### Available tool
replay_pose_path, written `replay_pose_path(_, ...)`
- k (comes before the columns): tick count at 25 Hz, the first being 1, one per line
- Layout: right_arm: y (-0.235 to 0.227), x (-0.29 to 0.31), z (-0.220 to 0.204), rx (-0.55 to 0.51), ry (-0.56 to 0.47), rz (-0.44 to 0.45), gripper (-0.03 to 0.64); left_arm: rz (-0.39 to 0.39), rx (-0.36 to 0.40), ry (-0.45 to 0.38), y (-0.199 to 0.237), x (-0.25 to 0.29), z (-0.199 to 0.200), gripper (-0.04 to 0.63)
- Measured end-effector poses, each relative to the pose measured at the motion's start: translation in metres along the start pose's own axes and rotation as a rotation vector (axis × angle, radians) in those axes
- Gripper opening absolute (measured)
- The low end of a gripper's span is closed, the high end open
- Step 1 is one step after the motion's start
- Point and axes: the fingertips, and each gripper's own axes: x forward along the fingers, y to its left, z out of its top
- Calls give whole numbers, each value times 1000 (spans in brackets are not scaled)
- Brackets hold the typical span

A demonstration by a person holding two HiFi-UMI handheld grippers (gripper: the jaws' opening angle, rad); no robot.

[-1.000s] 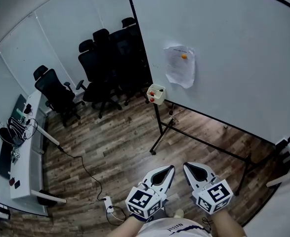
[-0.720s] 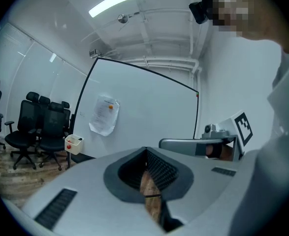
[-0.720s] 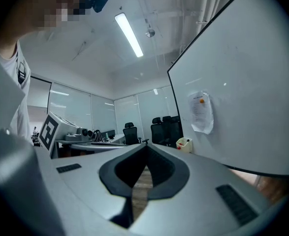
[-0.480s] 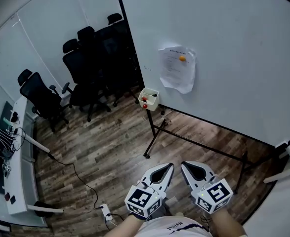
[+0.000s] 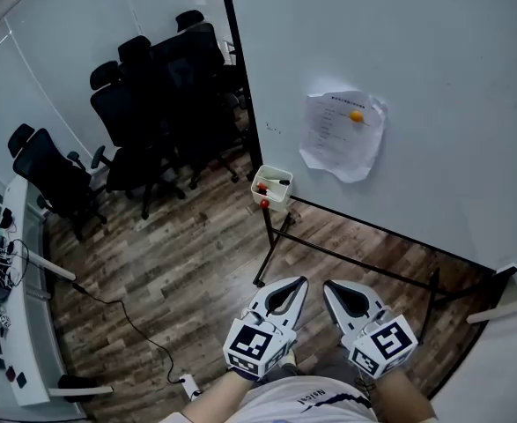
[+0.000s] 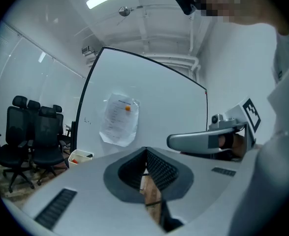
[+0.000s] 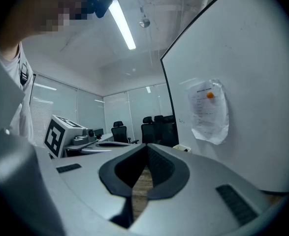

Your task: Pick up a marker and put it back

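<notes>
- Risk: reaching the marker (image 5: 276,181) with jaws not yet spread would push it deeper or knock its box.
- It lies in a white box (image 5: 272,197) at the whiteboard's (image 5: 434,77) lower left corner, beside something red.
- Left gripper (image 5: 295,285) and right gripper (image 5: 330,287) are well short of the whiteboard, both with jaws pressed together, empty.

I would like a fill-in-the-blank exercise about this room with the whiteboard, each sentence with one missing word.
A magnet of ___ colour holds the paper sheet on the whiteboard.
The marker box hangs at the whiteboard's lower ___ corner in the head view.
The office chairs are ___.
The left gripper and the right gripper both have their jaws ___, with nothing between them.
Missing words: orange; left; black; shut.
</notes>
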Motion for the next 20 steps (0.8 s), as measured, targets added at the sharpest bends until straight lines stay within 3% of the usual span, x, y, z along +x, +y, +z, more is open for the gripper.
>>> replay_pose_path(9,-43,67,1,12,11,15,12,57,64,32,69,43,-1,11)
replay_pose_path(20,-144,163,19,12,23,119,12,161,151,123,149,154,1,11)
